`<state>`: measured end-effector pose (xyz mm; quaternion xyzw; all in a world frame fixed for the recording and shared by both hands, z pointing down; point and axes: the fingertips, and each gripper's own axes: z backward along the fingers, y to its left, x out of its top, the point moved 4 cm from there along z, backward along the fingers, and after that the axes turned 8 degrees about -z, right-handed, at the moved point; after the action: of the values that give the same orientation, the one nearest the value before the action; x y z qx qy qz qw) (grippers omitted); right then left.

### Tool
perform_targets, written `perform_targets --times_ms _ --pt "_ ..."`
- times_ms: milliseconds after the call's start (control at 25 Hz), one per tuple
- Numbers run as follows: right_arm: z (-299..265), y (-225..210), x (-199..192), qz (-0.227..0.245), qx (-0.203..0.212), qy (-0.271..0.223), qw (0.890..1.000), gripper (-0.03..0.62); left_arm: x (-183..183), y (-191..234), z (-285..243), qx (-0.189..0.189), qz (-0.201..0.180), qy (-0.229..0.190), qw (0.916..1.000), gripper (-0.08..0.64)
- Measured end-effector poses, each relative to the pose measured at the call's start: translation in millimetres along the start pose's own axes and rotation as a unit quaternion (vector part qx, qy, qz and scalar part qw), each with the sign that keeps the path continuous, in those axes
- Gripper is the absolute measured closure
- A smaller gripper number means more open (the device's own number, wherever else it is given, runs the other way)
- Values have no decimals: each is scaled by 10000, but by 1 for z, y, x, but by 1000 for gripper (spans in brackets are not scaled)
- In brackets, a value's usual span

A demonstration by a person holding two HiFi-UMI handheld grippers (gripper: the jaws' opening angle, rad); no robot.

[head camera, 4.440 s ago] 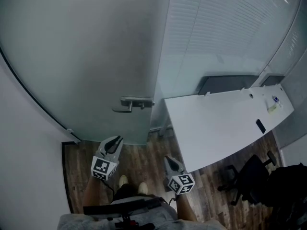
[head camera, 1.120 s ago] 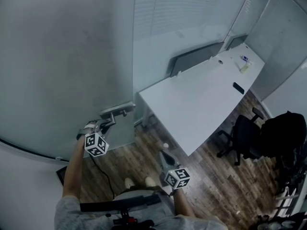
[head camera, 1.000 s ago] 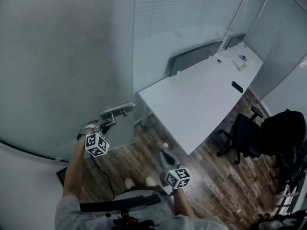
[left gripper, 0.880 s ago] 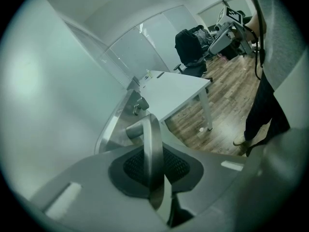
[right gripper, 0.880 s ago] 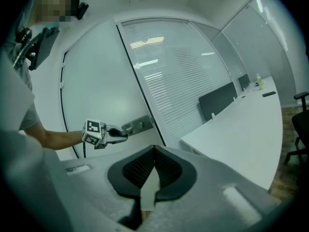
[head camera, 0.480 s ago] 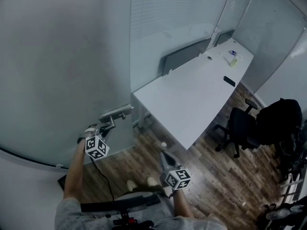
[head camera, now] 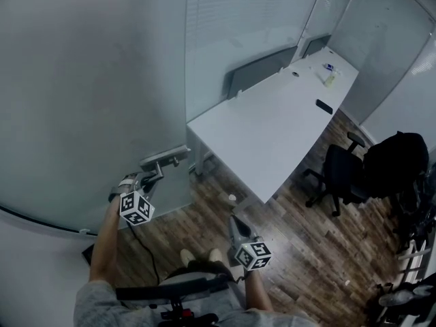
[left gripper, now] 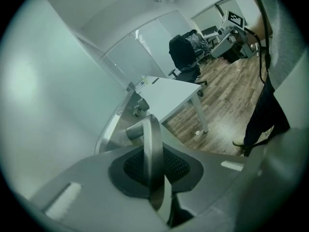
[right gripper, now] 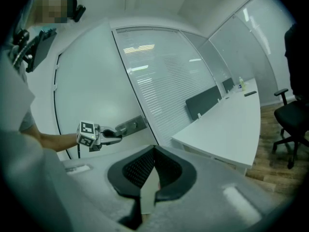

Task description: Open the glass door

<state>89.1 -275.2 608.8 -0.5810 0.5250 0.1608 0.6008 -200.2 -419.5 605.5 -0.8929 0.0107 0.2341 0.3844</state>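
The frosted glass door (head camera: 82, 80) fills the left of the head view, and its metal lever handle (head camera: 163, 161) sits at its right edge. My left gripper (head camera: 146, 181) is shut on that lever. In the left gripper view the lever (left gripper: 153, 149) runs upright between the pads of the left gripper (left gripper: 155, 170). My right gripper (head camera: 235, 222) hangs low over the wooden floor, apart from the door. Its jaws (right gripper: 154, 149) are shut with nothing in them. The right gripper view shows the left gripper (right gripper: 113, 135) on the handle plate (right gripper: 130, 126).
A long white desk (head camera: 272, 121) stands just right of the door edge, with a dark screen along its far side. A black office chair (head camera: 340, 176) and a black bag (head camera: 398, 162) are at the right. Glass partitions with blinds (head camera: 238, 19) stand behind the desk.
In the oldest frame both grippers hung low before the door; the left one has since risen and closed on the lever. Over the last second the grip holds and the desk slides slightly in view.
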Motion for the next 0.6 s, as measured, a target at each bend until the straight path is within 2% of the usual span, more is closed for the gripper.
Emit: perform_targets --times_ms 600 --pt "34 -10 6 108 138 5 9998 591 15 -29 19 -95 -187 -14 9998 511"
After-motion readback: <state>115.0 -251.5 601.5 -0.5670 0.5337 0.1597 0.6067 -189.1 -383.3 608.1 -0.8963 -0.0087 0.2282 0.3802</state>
